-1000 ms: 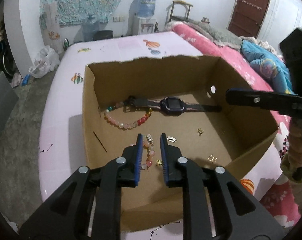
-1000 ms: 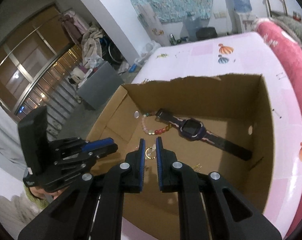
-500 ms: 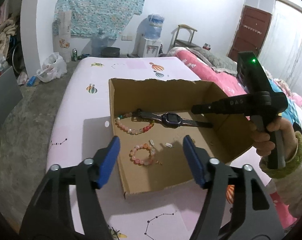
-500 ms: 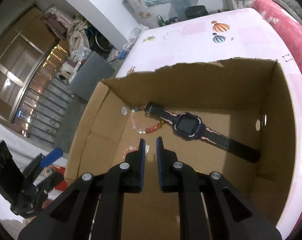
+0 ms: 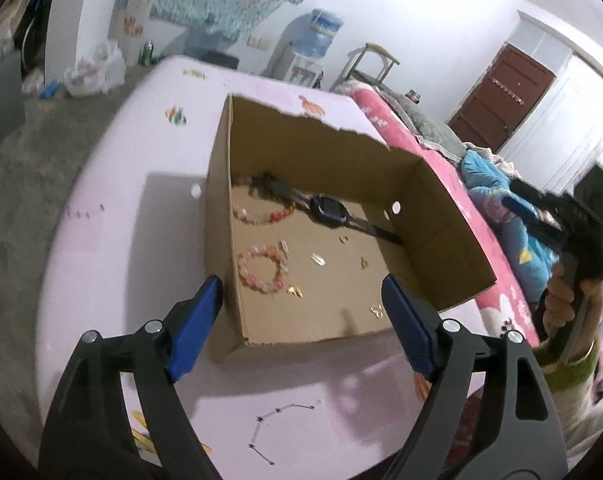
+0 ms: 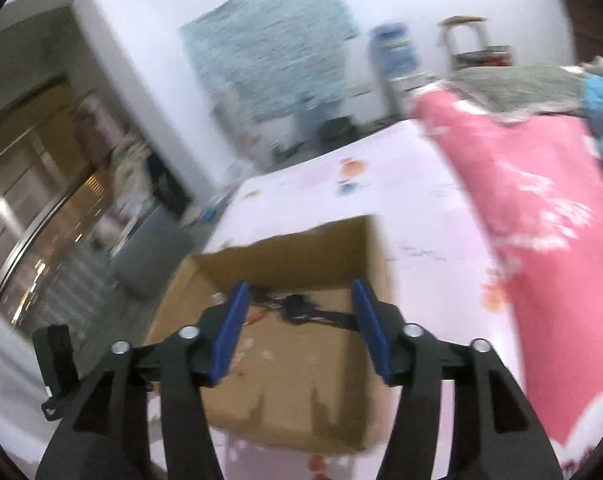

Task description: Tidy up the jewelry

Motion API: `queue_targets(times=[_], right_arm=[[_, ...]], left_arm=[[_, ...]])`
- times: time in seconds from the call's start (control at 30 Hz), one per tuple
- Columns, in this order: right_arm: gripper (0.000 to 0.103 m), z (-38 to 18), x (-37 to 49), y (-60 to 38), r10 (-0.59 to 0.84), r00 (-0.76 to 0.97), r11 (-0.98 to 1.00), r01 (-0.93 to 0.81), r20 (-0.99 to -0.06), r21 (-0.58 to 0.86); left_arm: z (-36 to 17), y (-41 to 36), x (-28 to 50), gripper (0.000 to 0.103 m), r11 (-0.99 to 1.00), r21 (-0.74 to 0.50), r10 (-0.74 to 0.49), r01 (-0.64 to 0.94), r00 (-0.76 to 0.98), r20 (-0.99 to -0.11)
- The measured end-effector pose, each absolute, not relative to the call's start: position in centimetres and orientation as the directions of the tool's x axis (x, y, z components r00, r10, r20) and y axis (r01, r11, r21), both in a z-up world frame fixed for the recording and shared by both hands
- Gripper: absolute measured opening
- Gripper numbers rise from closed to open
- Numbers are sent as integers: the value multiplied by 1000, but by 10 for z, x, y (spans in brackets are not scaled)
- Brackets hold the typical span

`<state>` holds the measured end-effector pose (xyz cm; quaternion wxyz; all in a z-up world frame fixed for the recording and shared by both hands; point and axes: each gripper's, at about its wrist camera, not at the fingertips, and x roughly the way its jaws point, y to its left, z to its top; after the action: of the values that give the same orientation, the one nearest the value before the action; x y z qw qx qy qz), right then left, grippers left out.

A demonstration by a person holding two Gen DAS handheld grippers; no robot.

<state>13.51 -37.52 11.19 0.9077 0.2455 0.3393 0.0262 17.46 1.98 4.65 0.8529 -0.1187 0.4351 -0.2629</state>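
An open cardboard box (image 5: pixel 441 216) sits on a pale pink table (image 5: pixel 113 248). Inside lie a dark wristwatch (image 5: pixel 329 208), a pink bead bracelet (image 5: pixel 261 268), a second bead bracelet (image 5: pixel 257 216) at the back and several small gold pieces (image 5: pixel 317 259). My left gripper (image 5: pixel 301 324) hangs before the box's near edge, its jaws opening wide with nothing between them. My right gripper (image 6: pixel 301 328) is pulled back from the box (image 6: pixel 285 376), jaws opening and empty; this view is blurred, with the watch (image 6: pixel 297 305) showing between the fingers. The right gripper (image 5: pixel 573 216) also appears at the right in the left wrist view.
A pink quilt (image 6: pixel 541 248) borders the table on the right. A hand (image 5: pixel 561 300) in a sleeve holds the right gripper's handle. The left gripper (image 6: pixel 57 364) shows at the lower left of the right wrist view. A water dispenser (image 5: pixel 313 40) and a chair (image 5: pixel 373 60) stand by the far wall.
Both grippers went from nearly shut inside the box to open and drawn back out of it. The pink bracelet and a gold ring now lie on the box floor.
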Motion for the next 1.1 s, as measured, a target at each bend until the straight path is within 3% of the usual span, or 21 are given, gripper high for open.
queue_targets(times=[0.2,0.3,0.47,1.1], right_arm=[[57,44,139,-385,324,594,817,216,-736,535],[60,25,145,-369,448,548,774,158,-707,613],[60,34,149,-346,344,539,860,146,-768,488],[60,40,75,-345,326,570,852,170,-755,496]], left_arm=[[39,11,172,82,848,-416,-529,327,481,-699],[39,9,172,82,857,-406,-514,317,486,-707],[40,9,168,82,863,-412,-506,293,486,-713],[45,20,96,83,881,-391,-473,267,528,-706]])
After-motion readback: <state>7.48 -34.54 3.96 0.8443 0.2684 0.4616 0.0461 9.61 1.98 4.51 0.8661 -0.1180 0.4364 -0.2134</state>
